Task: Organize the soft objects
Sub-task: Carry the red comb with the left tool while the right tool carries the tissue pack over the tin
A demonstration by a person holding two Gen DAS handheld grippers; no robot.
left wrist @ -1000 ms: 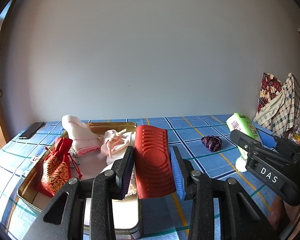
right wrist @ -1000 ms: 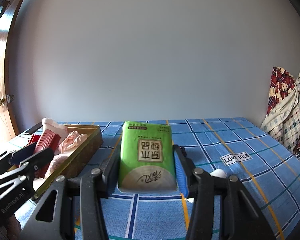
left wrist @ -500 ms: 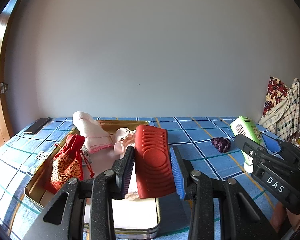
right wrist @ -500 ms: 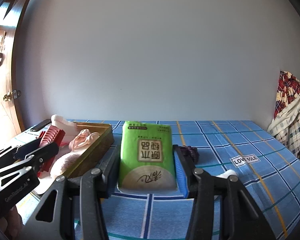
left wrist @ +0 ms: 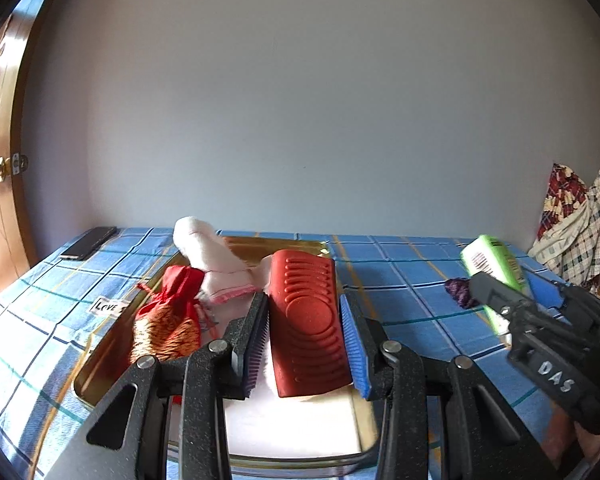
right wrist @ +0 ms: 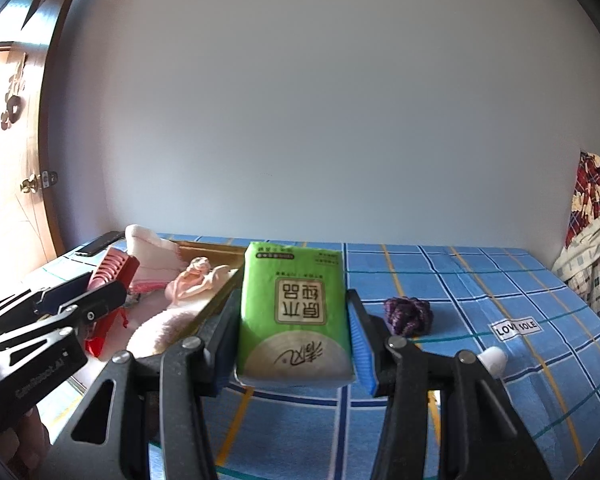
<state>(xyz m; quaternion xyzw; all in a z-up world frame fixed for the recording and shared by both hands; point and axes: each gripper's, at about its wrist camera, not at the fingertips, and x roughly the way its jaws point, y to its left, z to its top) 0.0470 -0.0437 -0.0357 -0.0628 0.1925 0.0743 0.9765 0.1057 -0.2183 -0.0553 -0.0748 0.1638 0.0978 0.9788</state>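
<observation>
Shallow gold metal tray [left wrist: 100, 354] already held approx. 3 soft items. Left gripper [left wrist: 304, 344] clamped ribbed red rubber pad [left wrist: 306, 320], right gripper [right wrist: 292, 340] clamped green tissue pack [right wrist: 294, 308]; purple scrunchie [right wrist: 408, 314] was left outside.

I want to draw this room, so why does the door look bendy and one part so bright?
Left wrist view: the fisheye lens curves the door at the edge; the green tissue pack looks slightly blurred. Right wrist view: sunlight washes the door out pale, and the purple scrunchie casts a shadow.
</observation>
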